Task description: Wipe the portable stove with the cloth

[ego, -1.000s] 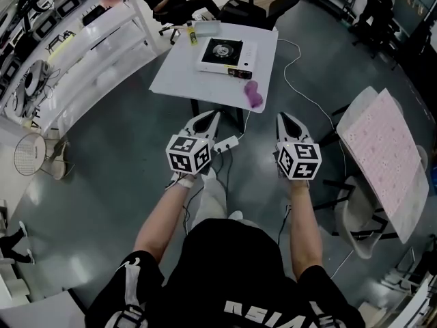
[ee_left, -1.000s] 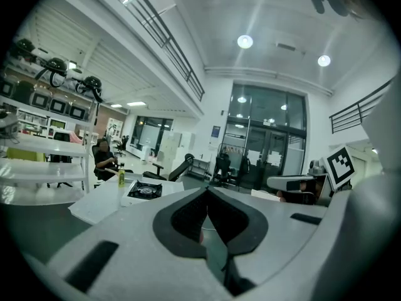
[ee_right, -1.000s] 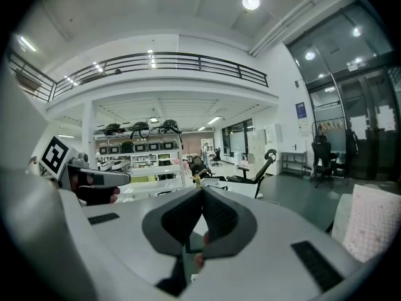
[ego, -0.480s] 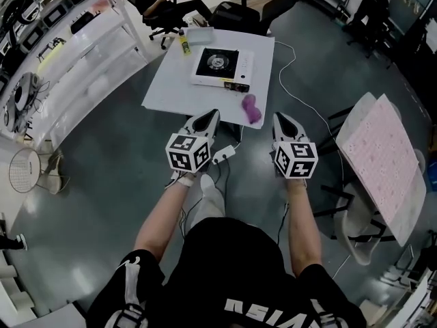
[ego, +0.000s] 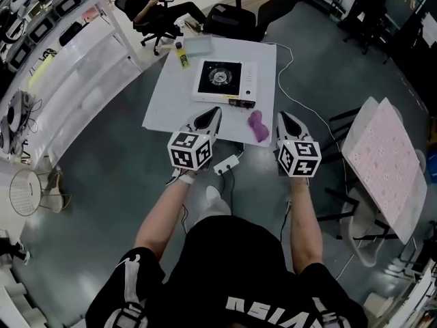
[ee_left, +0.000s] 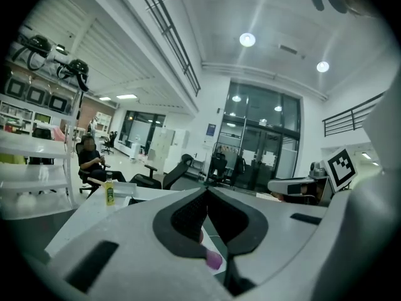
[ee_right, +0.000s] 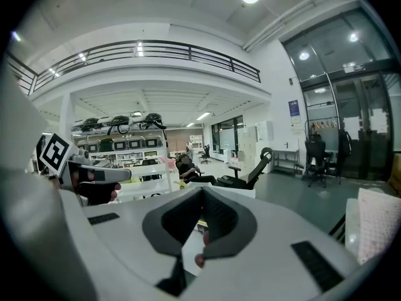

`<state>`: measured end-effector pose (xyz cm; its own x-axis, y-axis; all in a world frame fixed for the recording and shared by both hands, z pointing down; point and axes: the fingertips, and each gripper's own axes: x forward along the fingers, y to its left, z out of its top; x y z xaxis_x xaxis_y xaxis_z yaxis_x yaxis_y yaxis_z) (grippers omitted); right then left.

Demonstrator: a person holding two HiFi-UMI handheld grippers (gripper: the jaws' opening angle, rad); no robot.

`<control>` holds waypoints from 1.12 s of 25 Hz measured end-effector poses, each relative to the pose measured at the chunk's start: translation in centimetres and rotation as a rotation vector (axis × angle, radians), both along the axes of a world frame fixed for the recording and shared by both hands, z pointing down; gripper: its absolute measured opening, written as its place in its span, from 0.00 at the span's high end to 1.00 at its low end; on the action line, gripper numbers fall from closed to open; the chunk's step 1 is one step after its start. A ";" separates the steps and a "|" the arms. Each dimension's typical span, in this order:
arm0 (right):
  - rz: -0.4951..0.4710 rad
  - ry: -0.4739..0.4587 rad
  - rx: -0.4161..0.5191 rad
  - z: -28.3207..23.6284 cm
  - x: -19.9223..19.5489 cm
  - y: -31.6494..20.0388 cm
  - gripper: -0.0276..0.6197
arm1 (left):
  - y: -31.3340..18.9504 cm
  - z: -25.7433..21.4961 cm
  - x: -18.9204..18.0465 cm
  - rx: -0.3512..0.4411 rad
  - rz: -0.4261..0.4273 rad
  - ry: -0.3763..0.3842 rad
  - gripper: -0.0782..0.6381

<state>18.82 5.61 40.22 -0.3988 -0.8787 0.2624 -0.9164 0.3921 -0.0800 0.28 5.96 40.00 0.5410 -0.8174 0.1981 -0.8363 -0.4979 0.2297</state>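
The left gripper (ego: pixel 213 116) and the right gripper (ego: pixel 285 120) are held side by side in front of the person, both pointing toward the white table (ego: pixel 171 101). In the left gripper view, the jaws of the left gripper (ee_left: pixel 207 192) are pressed together at the tips with nothing between them. In the right gripper view, the jaws of the right gripper (ee_right: pixel 202 192) are likewise closed and empty. The portable stove (ego: pixel 225 82) sits flat on the table, toward its far half, with the control panel along the right side. The cloth (ego: pixel 258 126), purple and bunched, lies on the table near the front edge, just off the front right corner of the stove. In the head view it lies between the two gripper tips, touching neither. A small part of the cloth (ee_left: pixel 214 260) shows below the closed jaws in the left gripper view. A yellow bottle (ego: pixel 182 55) stands upright at the far left corner of the table. A power strip (ego: pixel 227 164) lies on the floor below the near table edge.
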 end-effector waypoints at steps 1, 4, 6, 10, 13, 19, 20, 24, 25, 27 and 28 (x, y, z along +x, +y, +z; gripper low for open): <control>0.007 0.001 -0.003 0.1 -0.4 -0.8 0.94 | -0.9 0.0 -0.4 -0.002 0.006 -0.001 0.88; 0.028 0.002 -0.012 0.3 -1.4 -2.8 0.94 | -3.2 0.2 -1.4 -0.010 0.028 -0.003 0.88; 0.039 0.006 -0.016 0.4 -2.0 -4.0 0.94 | -4.6 0.4 -2.0 -0.013 0.041 -0.002 0.88; 0.063 0.018 -0.035 1.2 -2.8 -5.5 0.94 | -6.5 1.4 -3.0 -0.024 0.061 -0.001 0.88; 0.081 0.023 -0.044 1.6 -3.3 -6.3 0.94 | -7.6 2.2 -3.9 -0.032 0.077 -0.006 0.88; 0.084 0.040 -0.058 2.5 -3.5 -7.1 0.94 | -8.6 3.6 -4.2 -0.046 0.091 -0.017 0.88; 0.080 0.043 -0.061 2.6 -3.6 -7.3 0.94 | -8.8 3.8 -4.2 -0.049 0.089 -0.018 0.88; 0.067 0.043 -0.072 3.7 -3.1 -8.2 0.94 | -9.5 4.9 -4.0 -0.064 0.080 -0.026 0.88; 0.065 0.041 -0.077 4.1 -3.0 -8.5 0.94 | -9.6 5.2 -3.9 -0.067 0.078 -0.030 0.88; 0.059 0.038 -0.088 5.0 -2.8 -9.3 0.94 | -9.9 5.8 -3.8 -0.073 0.072 -0.039 0.88; 0.053 0.038 -0.092 5.4 -2.8 -9.6 0.94 | -10.1 6.1 -3.7 -0.078 0.069 -0.041 0.88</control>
